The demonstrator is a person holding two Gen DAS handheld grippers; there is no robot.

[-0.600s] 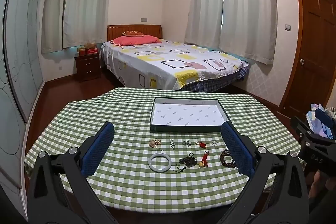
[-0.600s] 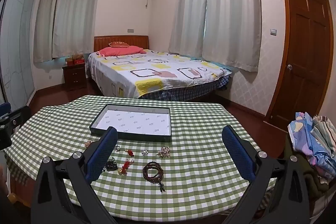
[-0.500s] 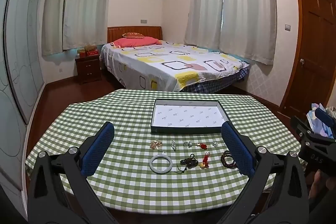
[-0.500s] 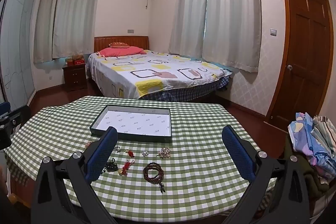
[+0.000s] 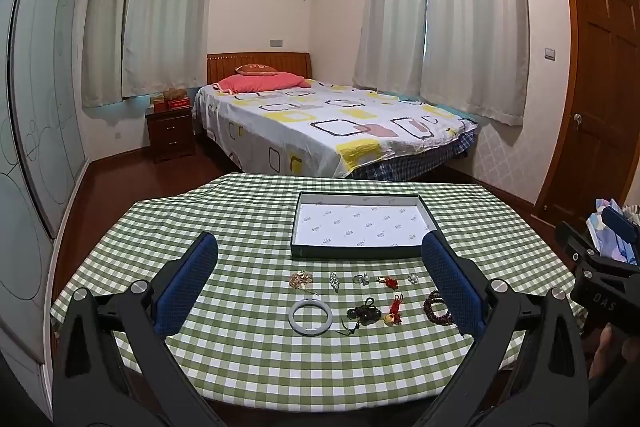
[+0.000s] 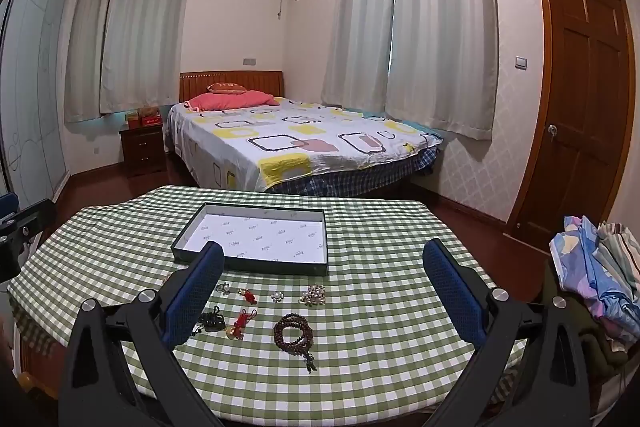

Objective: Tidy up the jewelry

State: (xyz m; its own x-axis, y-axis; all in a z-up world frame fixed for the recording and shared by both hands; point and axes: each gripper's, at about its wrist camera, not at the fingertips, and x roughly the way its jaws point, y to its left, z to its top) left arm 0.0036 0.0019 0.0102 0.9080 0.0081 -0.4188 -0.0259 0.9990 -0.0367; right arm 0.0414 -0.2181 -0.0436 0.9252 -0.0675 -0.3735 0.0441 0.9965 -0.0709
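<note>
Nothing's boxed yet: both my left tongs (image 5: 318, 281) and right tongs (image 6: 324, 283) gape wide, empty; next, pinch the pale round jade bangle (image 5: 311, 316) into the far shallow dark-rimmed box (image 5: 362, 251).

Home bedroom: bed (image 5: 320, 123), curtains (image 5: 460, 11), nightstand (image 5: 170, 133).

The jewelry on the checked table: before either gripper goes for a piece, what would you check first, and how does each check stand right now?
1. Left gripper open, nothing between its jaws: ok.
2. Right gripper open, nothing between its jaws: ok.
3. Tray empty, ready to receive: ok.
4. White bangle lying flat, apart from the other pieces: ok.
5. Brown bead bracelet in clear sight of the right gripper: ok.
6. Black cord pendant free of the red tassel charm: cannot tell.
</note>
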